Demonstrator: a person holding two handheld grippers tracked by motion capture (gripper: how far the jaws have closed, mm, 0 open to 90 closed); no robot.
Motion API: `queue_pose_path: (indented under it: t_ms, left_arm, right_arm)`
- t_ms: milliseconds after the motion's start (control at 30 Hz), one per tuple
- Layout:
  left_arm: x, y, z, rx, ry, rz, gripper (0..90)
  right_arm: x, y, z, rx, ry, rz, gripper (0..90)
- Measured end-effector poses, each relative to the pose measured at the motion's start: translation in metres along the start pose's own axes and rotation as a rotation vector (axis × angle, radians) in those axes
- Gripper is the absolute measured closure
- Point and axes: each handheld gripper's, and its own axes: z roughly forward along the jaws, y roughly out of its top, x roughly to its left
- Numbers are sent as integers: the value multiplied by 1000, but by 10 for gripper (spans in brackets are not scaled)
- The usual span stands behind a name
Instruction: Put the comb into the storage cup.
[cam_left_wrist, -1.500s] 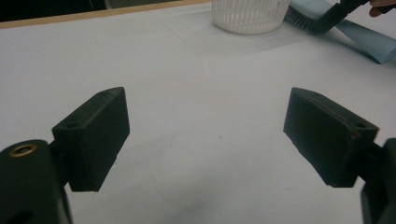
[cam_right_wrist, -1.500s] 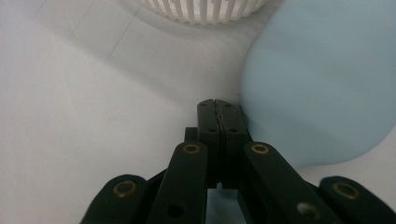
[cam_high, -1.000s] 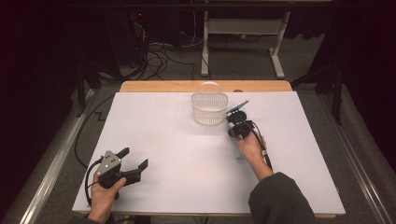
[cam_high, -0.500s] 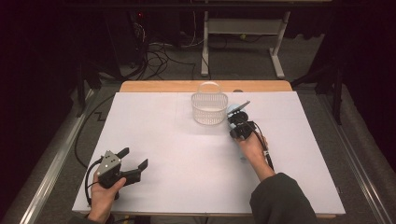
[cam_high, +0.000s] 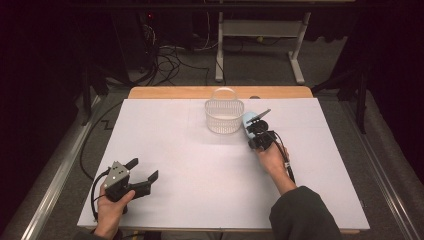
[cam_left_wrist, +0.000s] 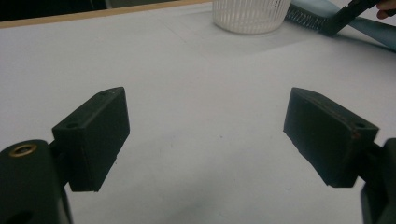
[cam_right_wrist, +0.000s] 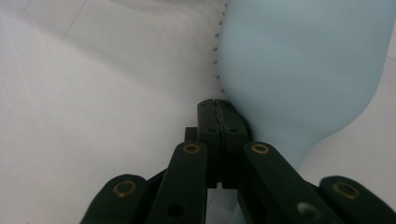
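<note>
From above, the right tongs (cam_high: 252, 124) sit at a pale blue plastic brush (cam_high: 247, 120), just right of the white ribbed plastic basket (cam_high: 224, 117) on the white counter (cam_high: 180, 145); the left tongs (cam_high: 142, 172) rest near the front left corner, spread. The left gripper view shows its jaws wide apart over bare counter. The right gripper view shows its jaws pressed together beside the brush's blue back (cam_right_wrist: 299, 65).

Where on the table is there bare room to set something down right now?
Free: the wide middle of the white table top, between the left claw and the white ribbed plastic basket, and the far left corner. Crowded: beside the basket, where the right claw meets the pale blue brush.
</note>
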Motion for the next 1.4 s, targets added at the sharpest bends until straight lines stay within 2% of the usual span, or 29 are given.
queue_pose_path:
  t_ms: [633,833,1400]
  left_arm:
    - [0,0,1,3,-2,-3,155]
    - [0,0,1,3,-4,-2,155]
    - [0,0,1,5,-8,-3,155]
  right_arm:
    - [-2,-4,-1,0,4,-4,900]
    - [-2,-7,-5,-4,18,-6,900]
    - [-1,-19,-30,-68,85,-19,776]
